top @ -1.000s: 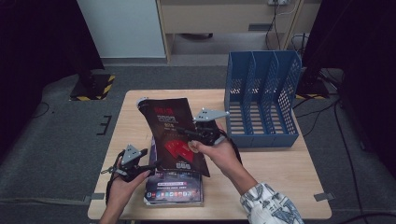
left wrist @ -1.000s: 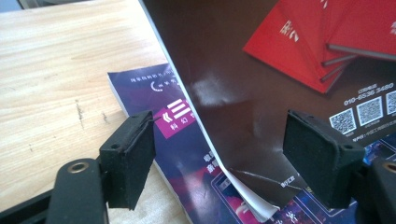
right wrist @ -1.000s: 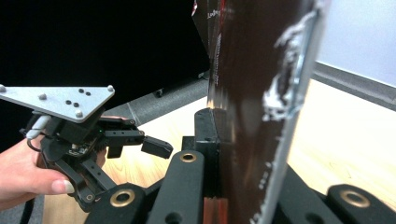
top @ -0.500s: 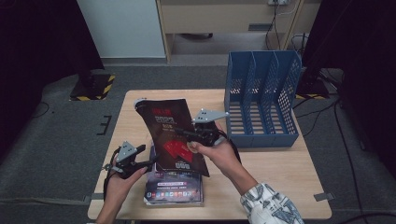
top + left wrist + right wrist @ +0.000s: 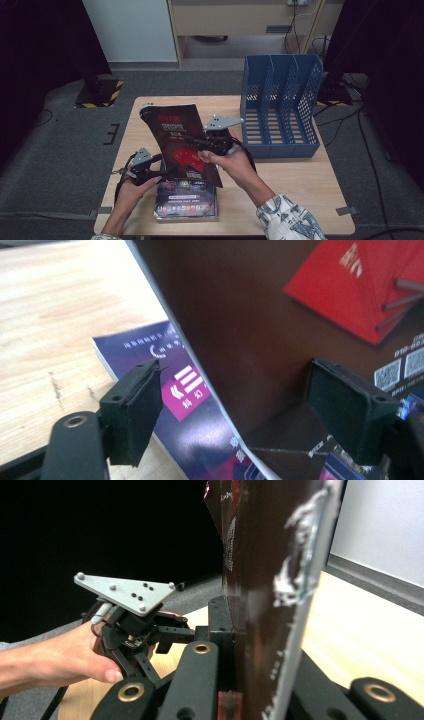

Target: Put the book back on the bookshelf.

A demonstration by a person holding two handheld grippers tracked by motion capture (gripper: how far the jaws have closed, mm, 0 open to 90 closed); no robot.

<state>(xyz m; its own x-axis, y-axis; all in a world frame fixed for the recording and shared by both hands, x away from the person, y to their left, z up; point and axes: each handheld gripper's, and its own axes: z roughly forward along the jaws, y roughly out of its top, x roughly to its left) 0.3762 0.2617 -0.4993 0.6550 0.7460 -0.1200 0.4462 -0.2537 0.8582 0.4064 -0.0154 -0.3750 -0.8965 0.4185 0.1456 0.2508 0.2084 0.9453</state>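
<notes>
While the right gripper [image 5: 192,141] pinches the dark red book [image 5: 175,137] and holds it up, the left gripper [image 5: 167,170] has just opened wider around its bottom edge, pads not touching.

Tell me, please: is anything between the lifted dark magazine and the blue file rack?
Nothing visible blocks the way. The right gripper holds the magazine upright above the table, and the table strip before the rack is bare. The rack's slots look empty.
</notes>
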